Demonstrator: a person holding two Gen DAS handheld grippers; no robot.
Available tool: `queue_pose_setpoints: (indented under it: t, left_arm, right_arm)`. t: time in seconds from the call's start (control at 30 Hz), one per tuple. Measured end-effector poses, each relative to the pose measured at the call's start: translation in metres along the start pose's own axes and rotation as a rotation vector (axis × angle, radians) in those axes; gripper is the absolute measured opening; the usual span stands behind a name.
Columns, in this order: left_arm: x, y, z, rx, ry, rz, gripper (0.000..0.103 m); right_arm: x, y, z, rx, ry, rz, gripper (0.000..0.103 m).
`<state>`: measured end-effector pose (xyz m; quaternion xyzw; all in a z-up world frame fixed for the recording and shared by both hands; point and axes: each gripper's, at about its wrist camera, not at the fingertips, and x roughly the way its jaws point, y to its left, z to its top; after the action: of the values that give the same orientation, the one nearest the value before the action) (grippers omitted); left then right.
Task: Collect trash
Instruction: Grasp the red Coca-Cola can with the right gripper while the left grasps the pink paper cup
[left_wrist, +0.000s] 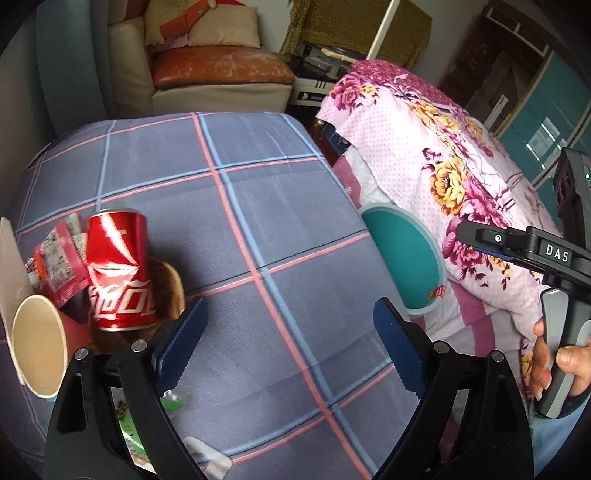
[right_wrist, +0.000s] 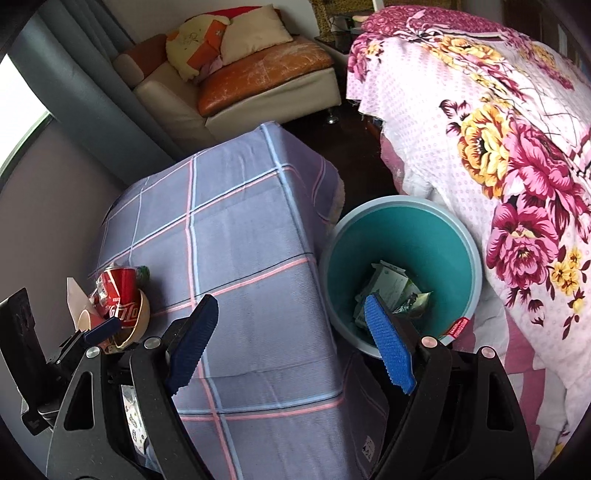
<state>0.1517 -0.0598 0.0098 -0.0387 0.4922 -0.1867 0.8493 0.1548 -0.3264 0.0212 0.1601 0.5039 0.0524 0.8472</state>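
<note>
A red cola can (left_wrist: 120, 269) stands tilted in a brown bowl (left_wrist: 173, 288) at the left of the checked tablecloth (left_wrist: 258, 206), beside a paper cup (left_wrist: 37, 343) and red wrappers (left_wrist: 61, 262). My left gripper (left_wrist: 291, 343) hangs open over the cloth to the right of the can, nothing between its fingers. In the right wrist view the can (right_wrist: 120, 291) and bowl (right_wrist: 142, 317) lie far left. My right gripper (right_wrist: 291, 343) is open and empty, straddling the table edge and the teal bin (right_wrist: 400, 229), which holds green-white packets (right_wrist: 391, 291).
A bed with a floral quilt (right_wrist: 498, 147) borders the bin on the right. A sofa with cushions (right_wrist: 258, 74) stands beyond the table. Green and white wrappers (left_wrist: 129, 432) lie under my left gripper's body. A hand (left_wrist: 554, 365) holds the right gripper's handle.
</note>
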Motion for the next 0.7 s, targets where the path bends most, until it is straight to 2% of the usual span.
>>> queue_pose_setpoints:
  t: [0.17, 0.43, 0.7]
  left_arm:
    - [-0.030, 0.033, -0.008, -0.022, -0.036, 0.043, 0.091]
    - [-0.072, 0.090, -0.016, 0.003, -0.108, 0.137, 0.091]
    - [-0.065, 0.128, -0.014, 0.037, -0.068, 0.133, 0.091]
  right_arm:
    - [0.005, 0.034, -0.006, -0.051, 0.020, 0.010, 0.078]
    - [0.017, 0.077, -0.014, -0.119, 0.057, 0.020, 0.078]
    - [0.032, 0.102, -0.019, -0.149, 0.091, 0.037, 0.078]
